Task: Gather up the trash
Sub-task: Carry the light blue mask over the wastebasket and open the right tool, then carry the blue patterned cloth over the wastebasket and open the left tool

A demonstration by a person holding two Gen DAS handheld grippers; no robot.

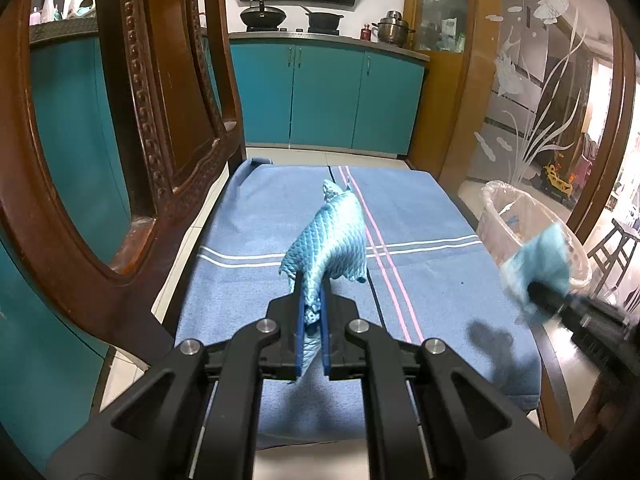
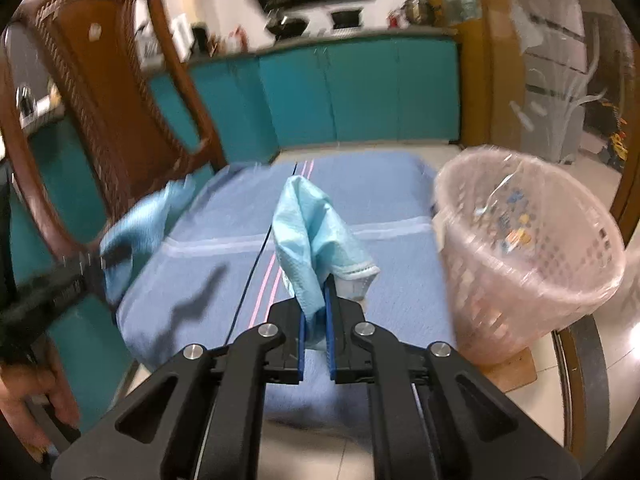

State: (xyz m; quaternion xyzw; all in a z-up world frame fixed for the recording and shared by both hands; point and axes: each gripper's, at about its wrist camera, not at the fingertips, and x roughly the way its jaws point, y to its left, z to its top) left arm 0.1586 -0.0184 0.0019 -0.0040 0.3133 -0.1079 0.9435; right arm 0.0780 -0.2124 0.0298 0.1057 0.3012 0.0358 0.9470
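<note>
My left gripper [image 1: 311, 292] is shut on a blue patterned wipe [image 1: 330, 236] and holds it up above the blue towel [image 1: 248, 280] on the chair seat. My right gripper [image 2: 316, 292] is shut on a crumpled light blue face mask [image 2: 312, 232], also above the towel. The pink trash basket [image 2: 532, 248] with a clear liner stands just right of the right gripper. In the left wrist view the basket [image 1: 496, 220] shows at the right, with the right gripper [image 1: 540, 292] and its mask blurred in front of it. In the right wrist view the left gripper [image 2: 112, 260] is blurred at the left.
The carved wooden chair back [image 1: 152, 140] rises on the left. Teal kitchen cabinets [image 1: 328, 96] stand behind the chair. A frosted glass door [image 1: 540, 80] is at the right. The basket sits on a wooden block [image 2: 516, 368] on the tiled floor. A hand [image 2: 24, 400] holds the left gripper.
</note>
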